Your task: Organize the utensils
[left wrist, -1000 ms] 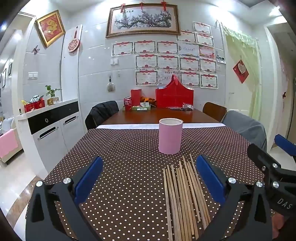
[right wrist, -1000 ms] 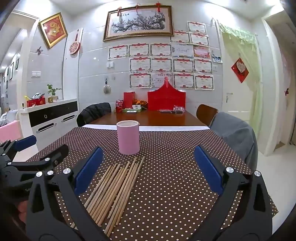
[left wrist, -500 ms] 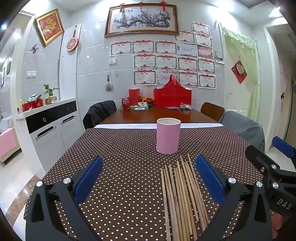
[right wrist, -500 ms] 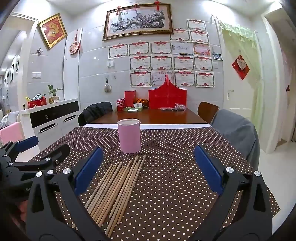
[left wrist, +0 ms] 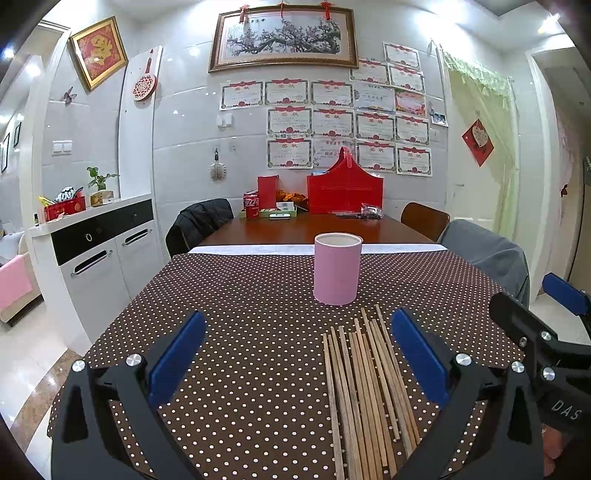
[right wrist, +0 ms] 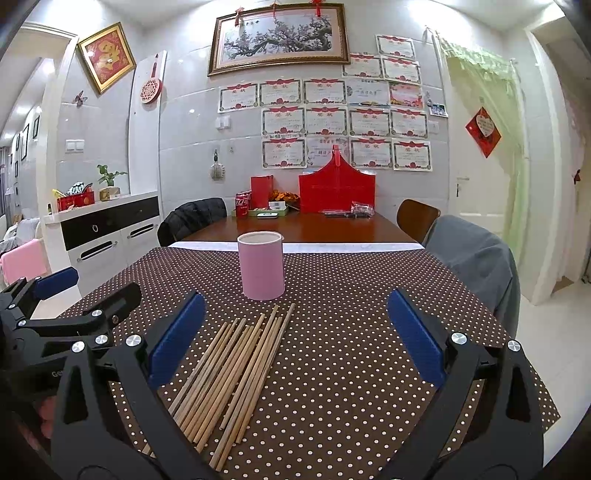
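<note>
Surface: a brown tablecloth with white polka dots point(left wrist: 240, 295) fills the lower half of both views; beyond its far edge runs a white cloth strip, then bare reddish-brown wooden tabletop point(left wrist: 317, 229).
Room: at the table's far end, mid-frame, stand a red house-shaped box point(left wrist: 345, 188) and a red drink can point(left wrist: 251, 206); behind them a white tiled wall carries rows of certificates and a framed blossom painting point(left wrist: 282, 35). A white sideboard with a black drawer point(left wrist: 99, 243) sits at left.
Utensils: a bundle of plain wooden chopsticks point(left wrist: 364, 387) lies flat on the cloth, lower centre-right in the left view, lower centre-left point(right wrist: 229, 369) in the right view.
Axis: their long axes run near to far, tips towards an upright pink cylindrical holder point(left wrist: 337, 268), just short of its base.
Left gripper point(left wrist: 295, 360): blue-padded jaws wide apart, gripping nothing, touching nothing.
Right gripper point(right wrist: 293, 339): jaws spread equally wide, likewise unladen.
</note>
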`<state>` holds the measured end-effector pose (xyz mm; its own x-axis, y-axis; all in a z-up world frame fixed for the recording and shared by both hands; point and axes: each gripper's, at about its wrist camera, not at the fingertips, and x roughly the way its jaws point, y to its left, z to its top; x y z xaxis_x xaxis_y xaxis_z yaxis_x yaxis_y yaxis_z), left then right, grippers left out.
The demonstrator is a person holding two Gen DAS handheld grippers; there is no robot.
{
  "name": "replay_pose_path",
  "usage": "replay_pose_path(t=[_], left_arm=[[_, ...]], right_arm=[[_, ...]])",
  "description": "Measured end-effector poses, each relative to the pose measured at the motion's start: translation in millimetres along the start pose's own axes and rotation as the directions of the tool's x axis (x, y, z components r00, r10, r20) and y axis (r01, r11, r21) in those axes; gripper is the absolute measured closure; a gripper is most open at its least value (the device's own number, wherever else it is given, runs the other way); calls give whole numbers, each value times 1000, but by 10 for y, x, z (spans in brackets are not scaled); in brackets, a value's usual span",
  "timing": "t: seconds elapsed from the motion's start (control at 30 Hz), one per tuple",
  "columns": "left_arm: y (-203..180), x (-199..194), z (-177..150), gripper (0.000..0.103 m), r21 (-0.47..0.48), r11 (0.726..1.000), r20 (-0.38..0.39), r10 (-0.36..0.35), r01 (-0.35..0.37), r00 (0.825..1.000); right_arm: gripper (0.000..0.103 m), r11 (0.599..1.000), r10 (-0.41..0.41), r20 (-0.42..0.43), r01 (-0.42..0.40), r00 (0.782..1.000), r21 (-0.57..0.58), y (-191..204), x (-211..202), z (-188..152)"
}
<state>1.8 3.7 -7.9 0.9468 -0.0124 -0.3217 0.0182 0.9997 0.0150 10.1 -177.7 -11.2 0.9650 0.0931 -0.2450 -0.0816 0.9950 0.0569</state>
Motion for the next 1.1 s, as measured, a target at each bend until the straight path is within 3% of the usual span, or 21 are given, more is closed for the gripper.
replay_pose_path(t=[1.1], left_arm=[[35, 50, -17, 4, -7, 1000, -22, 2, -3, 1000]], right_arm=[[6, 1000, 11, -28, -11, 1000, 8, -7, 86, -6]])
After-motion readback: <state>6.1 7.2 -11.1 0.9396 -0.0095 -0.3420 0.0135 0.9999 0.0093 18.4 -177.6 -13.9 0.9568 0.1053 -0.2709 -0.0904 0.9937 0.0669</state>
